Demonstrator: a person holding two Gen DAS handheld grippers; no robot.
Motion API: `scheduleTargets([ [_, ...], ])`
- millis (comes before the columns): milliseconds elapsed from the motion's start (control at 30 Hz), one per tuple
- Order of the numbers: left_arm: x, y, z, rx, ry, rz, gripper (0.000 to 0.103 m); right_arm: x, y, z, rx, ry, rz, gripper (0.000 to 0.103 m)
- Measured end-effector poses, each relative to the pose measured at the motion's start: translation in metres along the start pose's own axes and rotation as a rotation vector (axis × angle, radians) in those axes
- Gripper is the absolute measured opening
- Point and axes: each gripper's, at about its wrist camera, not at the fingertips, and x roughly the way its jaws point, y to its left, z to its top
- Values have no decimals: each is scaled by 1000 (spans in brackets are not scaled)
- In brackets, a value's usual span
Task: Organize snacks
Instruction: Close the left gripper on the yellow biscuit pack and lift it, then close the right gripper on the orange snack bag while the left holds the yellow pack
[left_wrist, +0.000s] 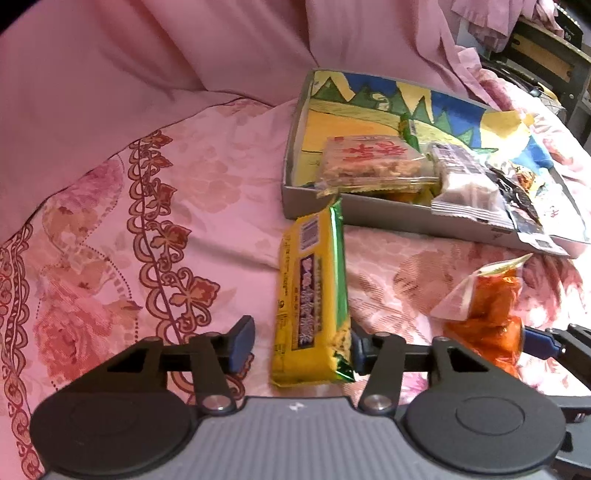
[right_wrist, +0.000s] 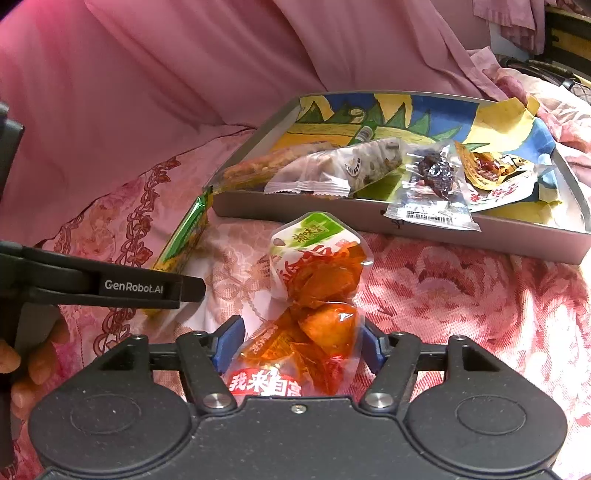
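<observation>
The left gripper (left_wrist: 301, 345) gapes around the yellow bar (left_wrist: 312, 295), not pinching it. The right gripper (right_wrist: 300, 347) clamps the orange packet (right_wrist: 314, 314) (tray (right_wrist: 369, 218) just beyond).

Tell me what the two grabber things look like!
Both are alike. The left gripper has a ribbed grey body, two round black discs, black link bars with silver bolts, and blue pads on its jaws. The right gripper looks darker, with the same discs, bolts and blue pads. White GenRobot.AI lettering marks the left one's side.
</observation>
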Motion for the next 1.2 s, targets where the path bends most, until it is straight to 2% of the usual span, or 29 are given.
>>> scheduleTargets([
  [433,10,7,10,-40,-4,-24,73,6,-4,4,27,-22,-5,71],
  [567,13,5,11,-17,-5,-11,81,8,-3,4,25,-24,-7,72],
  [700,15,2,11,7,-1,-1,82,8,-3,4,28,-24,-7,72],
  [800,14,3,11,10,1,2,78,7,-4,4,29,-24,-7,72],
  [967,11,1,10,34,4,4,57,7,-3,4,26,-24,-8,71],
  [1067,10,-2,10,44,5,-1,52,7,-2,4,11,-24,-16,69],
  [1200,9,-2,9,38,11,-18,52,8,5,2,-42,-26,-44,65],
])
